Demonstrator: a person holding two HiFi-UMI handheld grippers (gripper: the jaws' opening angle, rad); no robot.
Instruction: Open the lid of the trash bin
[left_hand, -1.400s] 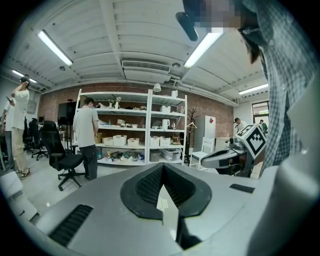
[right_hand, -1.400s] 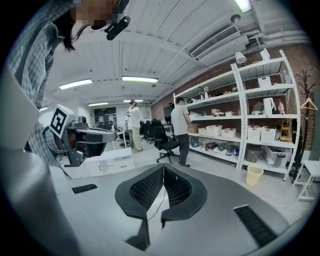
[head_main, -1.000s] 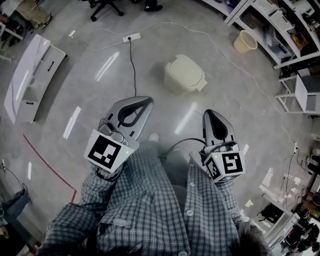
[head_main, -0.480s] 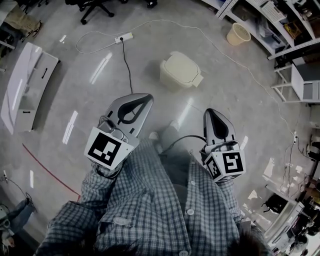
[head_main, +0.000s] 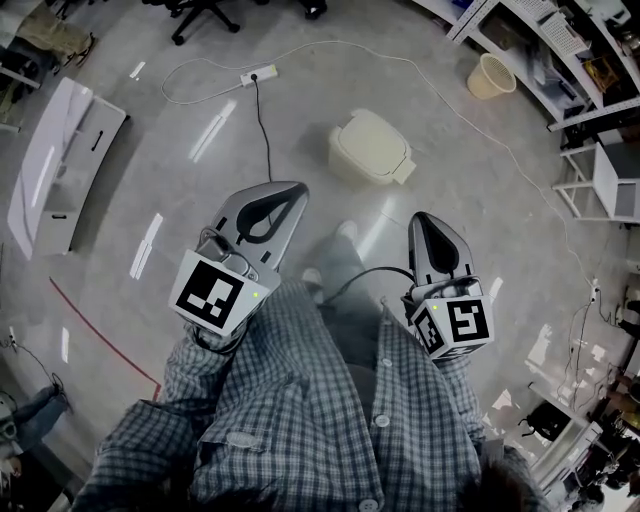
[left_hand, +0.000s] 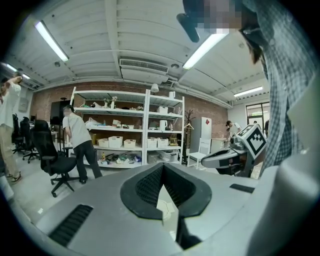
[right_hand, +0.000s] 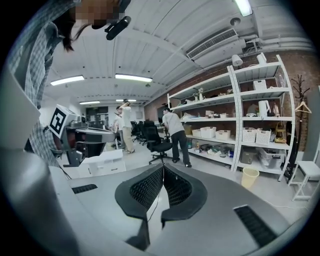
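step in hand: the approach. i judge that no work at the bin itself has begun.

the trash bin (head_main: 370, 147) stands on the floor (head_main: 180, 200), toward its far side. it is ahead of both tongs and well apart from them. its cream lid (head_main: 372, 135) lies flat and shut. a power strip (head_main: 262, 73) lies beyond it, and a pale basket (head_main: 490, 80) stands by the shelving at the far right.

left tongs (head_main: 285, 192): clenched, tips meeting, nothing between them. right tongs (head_main: 428, 222): likewise clenched and empty. both point forward over the floor, in front of the checked shirt (head_main: 300, 420).

next move, in my judgement: i close the gap to the bin and lower one pair of tongs to the lid's edge. i release them enough to catch that edge, then lift. which side hinges i cannot tell from here, so the edge must be chosen on arrival.
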